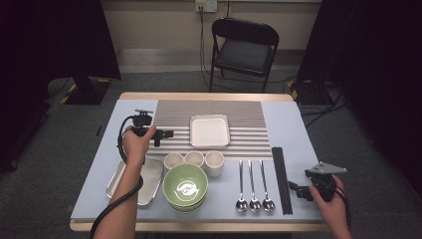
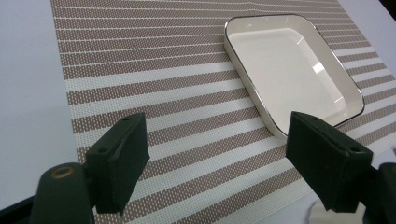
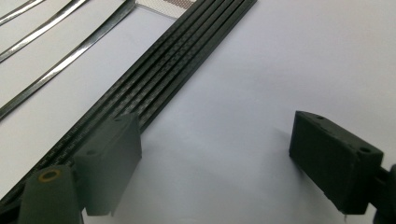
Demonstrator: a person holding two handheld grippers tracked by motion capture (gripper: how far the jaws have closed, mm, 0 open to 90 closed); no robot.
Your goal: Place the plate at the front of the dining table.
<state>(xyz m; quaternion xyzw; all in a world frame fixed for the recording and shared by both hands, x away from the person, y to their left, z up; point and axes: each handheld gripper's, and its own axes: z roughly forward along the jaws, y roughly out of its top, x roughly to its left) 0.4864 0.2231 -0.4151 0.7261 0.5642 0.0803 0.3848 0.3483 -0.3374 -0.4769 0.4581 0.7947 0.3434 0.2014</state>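
My left gripper (image 1: 166, 134) hovers open over the left part of the striped placemat (image 1: 174, 112), jaws pointing right toward the white square dish (image 1: 209, 130). In the left gripper view that gripper (image 2: 217, 161) stands wide apart above the placemat (image 2: 154, 70), with the dish (image 2: 292, 65) ahead and right of it. My right gripper (image 1: 297, 190) is open low over the table near the front right, just right of the black chopsticks (image 1: 280, 179). The right gripper view has the gripper (image 3: 224, 161) over bare table, chopsticks (image 3: 159, 79) by its left jaw.
Three small white cups (image 1: 194, 160) stand in a row below the placemat. A green bowl (image 1: 185, 187) sits in front of them, a metal tray (image 1: 148, 180) to its left. Three spoons (image 1: 254, 186) lie left of the chopsticks. A black chair (image 1: 244, 47) stands beyond the table.
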